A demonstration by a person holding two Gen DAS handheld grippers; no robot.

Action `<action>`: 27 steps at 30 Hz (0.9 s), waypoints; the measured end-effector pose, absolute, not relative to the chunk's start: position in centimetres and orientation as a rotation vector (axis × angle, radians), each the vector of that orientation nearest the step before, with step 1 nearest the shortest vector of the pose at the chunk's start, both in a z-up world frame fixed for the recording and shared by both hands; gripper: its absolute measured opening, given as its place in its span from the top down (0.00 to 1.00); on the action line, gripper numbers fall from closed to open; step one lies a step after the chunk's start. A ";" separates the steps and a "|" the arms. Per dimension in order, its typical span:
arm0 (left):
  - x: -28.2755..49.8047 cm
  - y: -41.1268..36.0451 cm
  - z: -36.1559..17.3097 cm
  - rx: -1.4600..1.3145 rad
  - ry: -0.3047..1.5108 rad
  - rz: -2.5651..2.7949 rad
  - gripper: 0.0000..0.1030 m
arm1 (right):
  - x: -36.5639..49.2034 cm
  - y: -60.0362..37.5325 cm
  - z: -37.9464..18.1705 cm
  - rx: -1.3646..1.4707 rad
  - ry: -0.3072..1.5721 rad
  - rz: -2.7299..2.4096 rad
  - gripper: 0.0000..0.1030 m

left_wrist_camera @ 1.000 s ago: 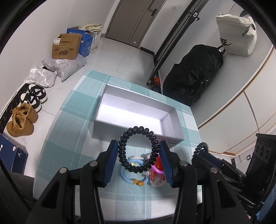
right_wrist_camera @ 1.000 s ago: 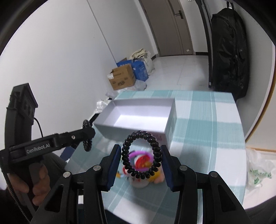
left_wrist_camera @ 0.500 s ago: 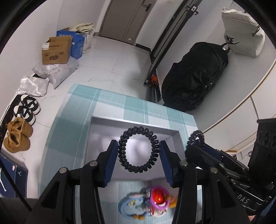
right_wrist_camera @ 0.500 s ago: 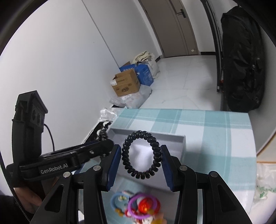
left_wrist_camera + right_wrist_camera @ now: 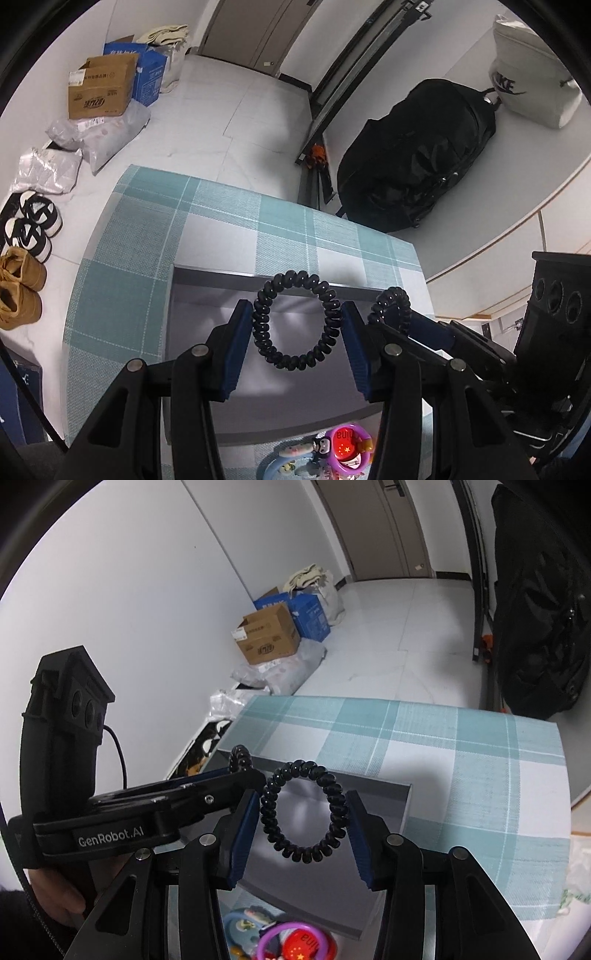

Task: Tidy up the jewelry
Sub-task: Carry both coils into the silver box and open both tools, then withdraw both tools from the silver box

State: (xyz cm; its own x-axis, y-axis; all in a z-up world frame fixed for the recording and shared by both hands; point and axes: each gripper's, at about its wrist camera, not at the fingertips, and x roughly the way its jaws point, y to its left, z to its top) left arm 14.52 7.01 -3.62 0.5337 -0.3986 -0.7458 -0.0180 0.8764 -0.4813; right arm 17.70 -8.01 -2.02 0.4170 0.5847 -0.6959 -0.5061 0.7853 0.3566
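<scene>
My left gripper [image 5: 295, 314] is shut on a black spiral bracelet [image 5: 291, 362], which hangs upright between the blue pads over the open grey box [image 5: 221, 277]. My right gripper [image 5: 303, 801] is shut on a second black spiral bracelet [image 5: 303, 853], also above the grey box [image 5: 404, 808]. The two grippers sit side by side. The right gripper [image 5: 391, 314] shows at the right of the left wrist view, and the left gripper [image 5: 240, 771] at the left of the right wrist view. A pile of colourful jewelry [image 5: 343, 454] [image 5: 291, 941] lies on the cloth in front of the box.
The box sits on a table with a teal checked cloth [image 5: 129, 258] [image 5: 461, 757]. On the floor beyond are a cardboard box [image 5: 98, 88], plastic bags, shoes [image 5: 29, 229] and a black backpack [image 5: 413, 170]. A hand [image 5: 55, 897] holds the left gripper's handle.
Both grippers have moved forward with their bracelets. They were above the jewelry pile and are now over the box. The pile has slid to the bottom edge of both views.
</scene>
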 end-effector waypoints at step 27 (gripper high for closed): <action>10.0 7.5 -0.3 -0.403 0.811 -0.101 0.33 | 12.1 -12.6 1.7 0.111 0.736 0.599 0.16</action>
State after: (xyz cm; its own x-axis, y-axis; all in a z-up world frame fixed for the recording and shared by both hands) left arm 9.99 7.51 -0.31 0.6886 -0.2399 -0.6844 -0.0650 0.9195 -0.3877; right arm 12.09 -12.57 1.70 0.5830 0.5497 -0.5982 -0.4739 0.8282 0.2993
